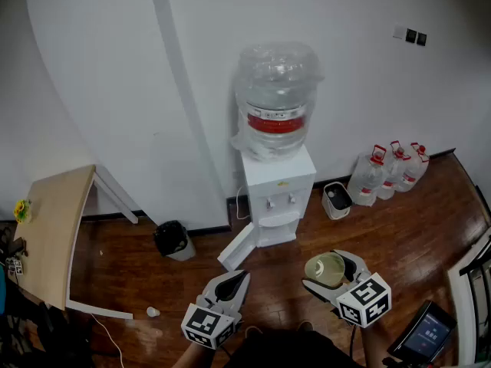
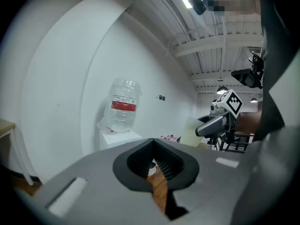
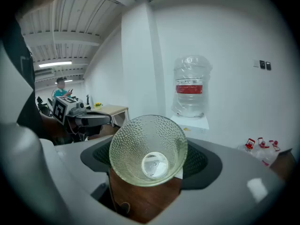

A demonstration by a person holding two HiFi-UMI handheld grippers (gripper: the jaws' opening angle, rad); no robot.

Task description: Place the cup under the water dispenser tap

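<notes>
A clear dimpled glass cup (image 1: 324,267) sits between the wide-set jaws of my right gripper (image 1: 331,271), which is shut on it. In the right gripper view the cup (image 3: 148,150) faces the camera mouth first and fills the gap in the right gripper (image 3: 148,159). The white water dispenser (image 1: 276,182) with its bottle (image 1: 276,98) stands ahead against the wall, well clear of the cup. My left gripper (image 1: 238,280) hangs shut and empty to the cup's left. From the left gripper (image 2: 157,168), the cup (image 2: 190,131) and the dispenser (image 2: 119,137) both show.
The dispenser's lower door (image 1: 236,248) hangs open toward me. A black bin (image 1: 173,238) stands to its left and a small white bin (image 1: 336,199) to its right. Several water jugs (image 1: 391,171) line the right wall. A wooden table (image 1: 50,232) is at far left.
</notes>
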